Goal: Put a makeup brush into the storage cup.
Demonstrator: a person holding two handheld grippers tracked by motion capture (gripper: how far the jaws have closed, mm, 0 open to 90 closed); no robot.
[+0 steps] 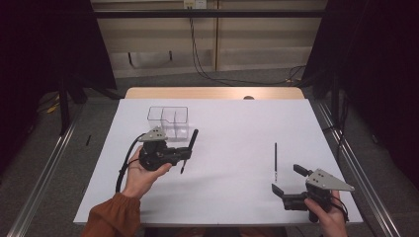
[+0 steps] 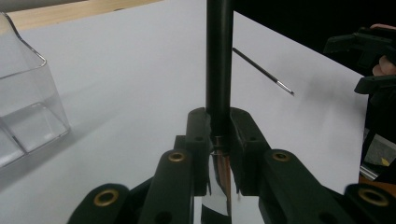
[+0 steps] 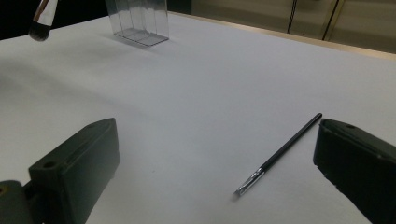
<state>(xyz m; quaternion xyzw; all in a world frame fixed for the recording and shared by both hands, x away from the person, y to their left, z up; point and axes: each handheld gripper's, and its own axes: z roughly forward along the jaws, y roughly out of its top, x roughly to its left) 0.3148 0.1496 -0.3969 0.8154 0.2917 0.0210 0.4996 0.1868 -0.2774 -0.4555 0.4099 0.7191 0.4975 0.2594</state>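
At a white-topped table [image 1: 237, 187], the left gripper [image 1: 184, 155] is clamping a black makeup brush [image 2: 219, 56] beside a clear divided box [image 1: 169, 121], while the right gripper [image 1: 286, 180] is gaping wide, empty, near a thin black pencil [image 3: 280, 156].

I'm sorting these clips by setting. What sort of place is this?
Probably a lab or recording bay, not a home: a white-covered table between dark curtains, metal rails on the floor beside it, and cables trailing down the back wall.
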